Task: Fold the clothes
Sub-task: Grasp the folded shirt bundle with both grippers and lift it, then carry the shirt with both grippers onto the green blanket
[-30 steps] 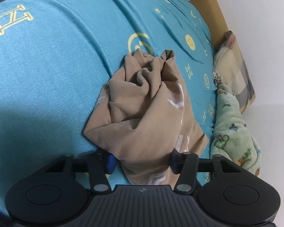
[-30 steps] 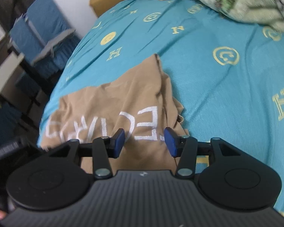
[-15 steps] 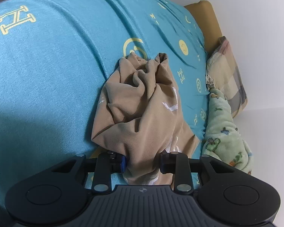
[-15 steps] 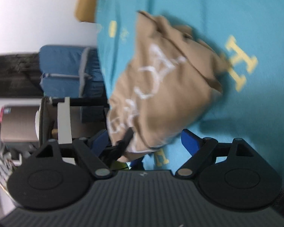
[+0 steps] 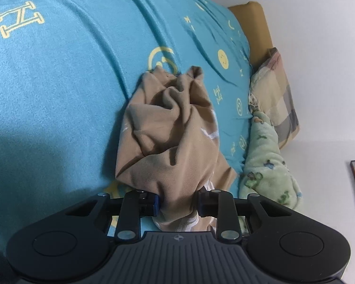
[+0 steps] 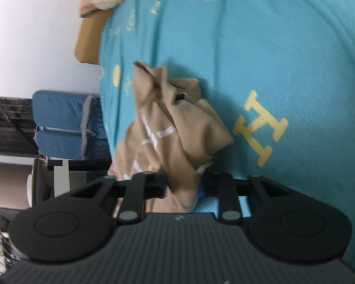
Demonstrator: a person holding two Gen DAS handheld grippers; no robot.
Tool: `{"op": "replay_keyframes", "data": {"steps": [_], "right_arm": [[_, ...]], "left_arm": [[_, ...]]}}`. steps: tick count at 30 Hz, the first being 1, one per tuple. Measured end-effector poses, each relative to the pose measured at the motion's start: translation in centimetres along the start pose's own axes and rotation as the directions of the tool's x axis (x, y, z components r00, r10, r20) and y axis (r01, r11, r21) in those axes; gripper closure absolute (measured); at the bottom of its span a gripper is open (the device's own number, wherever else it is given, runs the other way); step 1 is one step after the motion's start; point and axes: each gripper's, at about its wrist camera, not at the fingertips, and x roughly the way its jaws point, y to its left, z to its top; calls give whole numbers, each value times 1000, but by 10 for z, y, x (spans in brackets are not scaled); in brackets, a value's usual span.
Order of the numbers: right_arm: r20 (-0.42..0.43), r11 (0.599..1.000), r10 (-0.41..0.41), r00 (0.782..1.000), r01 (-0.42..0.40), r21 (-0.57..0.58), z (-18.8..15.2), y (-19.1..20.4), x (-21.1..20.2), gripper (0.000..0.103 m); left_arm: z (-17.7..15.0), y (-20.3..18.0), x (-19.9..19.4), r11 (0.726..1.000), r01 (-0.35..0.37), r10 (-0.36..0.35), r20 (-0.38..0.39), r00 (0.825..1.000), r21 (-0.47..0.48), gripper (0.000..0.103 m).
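Left claw and right claw closing, tan garment bunched between each.

Black ribbed gripper bodies, silver pivot screws, seemingly blue-padded fingers.

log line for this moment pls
left gripper closing on tan shirt | right gripper closing on shirt | shirt bunched on teal bedsheet

The teal bedsheet lies bare and open to the left of and beyond the bunched tan shirt. To the right, a green fleece blanket and a checked pillow crowd the bed's edge against the wall.
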Motion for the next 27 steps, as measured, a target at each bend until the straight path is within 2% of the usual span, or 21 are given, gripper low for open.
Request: {"op": "replay_keyframes", "data": {"steps": [4,6,11,15,18,21,27], "right_arm": [[111,989,50,993,-34,-147,-15,19,-49,85],[161,982,84,983,-54,-182,-24,28,-76,85],[258,975,171,951,-126,-184,-26,34,-154,85],[330,977,202,922,-164,-137,-13,33,-224,85],[382,976,209,900,-167,-142,10,28,-270,85],[428,982,180,886,-140,-124,45,11,-302,85],[504,991,126,855,-92,-92,142,-19,-347,85]], "left_arm": [[-12,-26,-23,997,62,-61,-35,998,40,76],[-25,-41,-40,993,96,-93,-51,994,62,76],[-71,-88,-67,975,163,-147,-112,983,152,76],[-119,-138,-73,944,201,-159,-172,972,261,75],[-159,-183,-51,914,229,-158,-227,961,334,75],[-201,-223,-17,880,243,-131,-283,950,409,75],[-262,-307,84,825,296,-98,-393,914,482,75]]}}
